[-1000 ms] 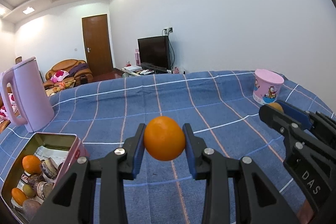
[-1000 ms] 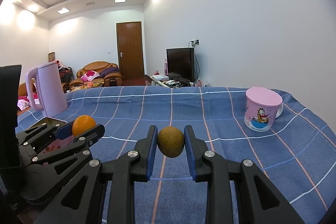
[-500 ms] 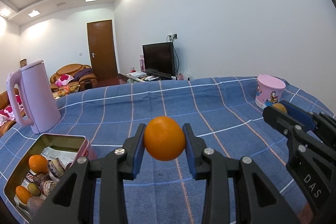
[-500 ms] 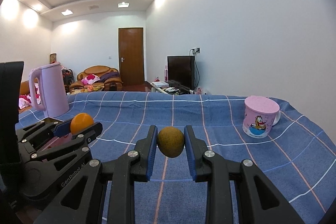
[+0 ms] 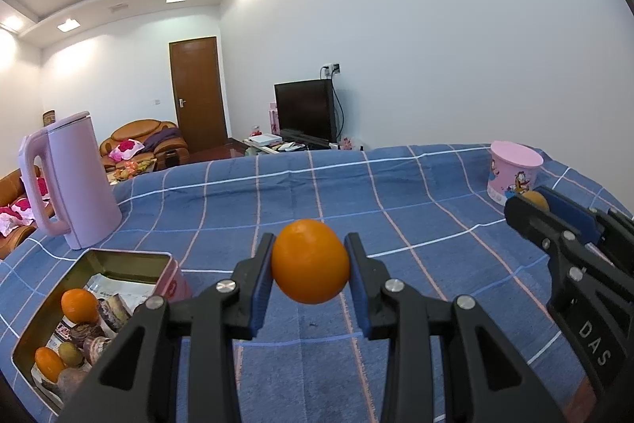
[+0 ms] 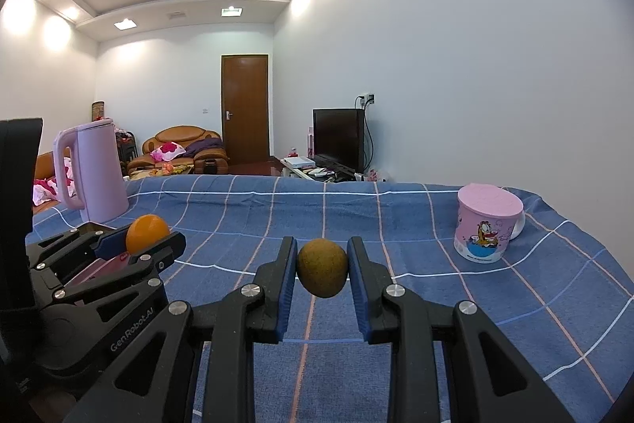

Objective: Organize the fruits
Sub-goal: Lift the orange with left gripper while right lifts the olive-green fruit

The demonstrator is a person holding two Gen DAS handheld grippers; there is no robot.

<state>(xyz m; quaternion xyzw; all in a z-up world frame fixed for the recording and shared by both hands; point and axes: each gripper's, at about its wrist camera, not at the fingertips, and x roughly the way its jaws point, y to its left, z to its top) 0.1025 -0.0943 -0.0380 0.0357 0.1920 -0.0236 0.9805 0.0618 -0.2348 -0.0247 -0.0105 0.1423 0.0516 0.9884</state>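
My left gripper [image 5: 310, 262] is shut on an orange [image 5: 310, 261], held in the air above the blue checked cloth [image 5: 356, 193]. My right gripper [image 6: 321, 269] is shut on a brownish-green round fruit [image 6: 321, 267], also off the table. In the right wrist view the left gripper [image 6: 147, 233] with its orange [image 6: 146, 232] shows at the left; in the left wrist view the right gripper [image 5: 535, 203] shows at the right. An open pink tin [image 5: 130, 258] at lower left holds oranges [image 5: 78, 305], a small green fruit and several brown items.
A pale purple kettle [image 5: 69, 185] stands behind the tin at the left. A pink cartoon cup [image 6: 486, 221] with a lid sits at the far right of the table. Beyond the table's far edge are a sofa, a door and a television.
Both views have tilted up slightly, so the table and tin sit a little lower in frame. Both fruits stay clamped in the same place between the fingers.
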